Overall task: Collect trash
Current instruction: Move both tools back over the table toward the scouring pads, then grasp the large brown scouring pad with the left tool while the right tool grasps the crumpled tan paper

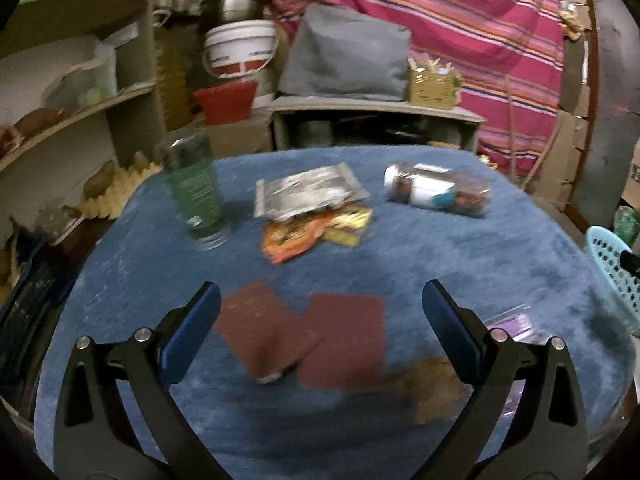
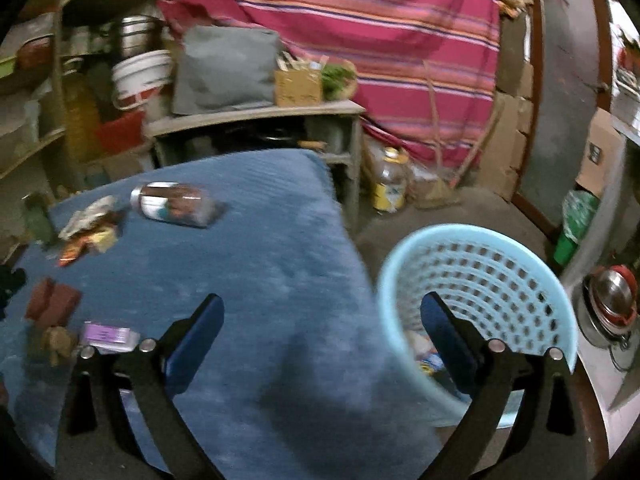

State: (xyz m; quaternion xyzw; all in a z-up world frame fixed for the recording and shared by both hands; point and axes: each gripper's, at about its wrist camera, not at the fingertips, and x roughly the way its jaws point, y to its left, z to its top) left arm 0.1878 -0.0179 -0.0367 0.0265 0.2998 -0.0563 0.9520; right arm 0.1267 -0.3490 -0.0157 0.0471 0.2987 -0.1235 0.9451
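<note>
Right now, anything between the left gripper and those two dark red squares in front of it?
Nothing visible. The left gripper is open, and the dark red squares lie flat on the blue cloth in line with the gap between its fingers. The wrappers and green bottle sit farther back.

Basket [image 1: 614, 276] is cut off by the right edge in the left wrist view; its contents [image 2: 430, 356] are blurred and partly hidden behind a finger, not identifiable
</note>
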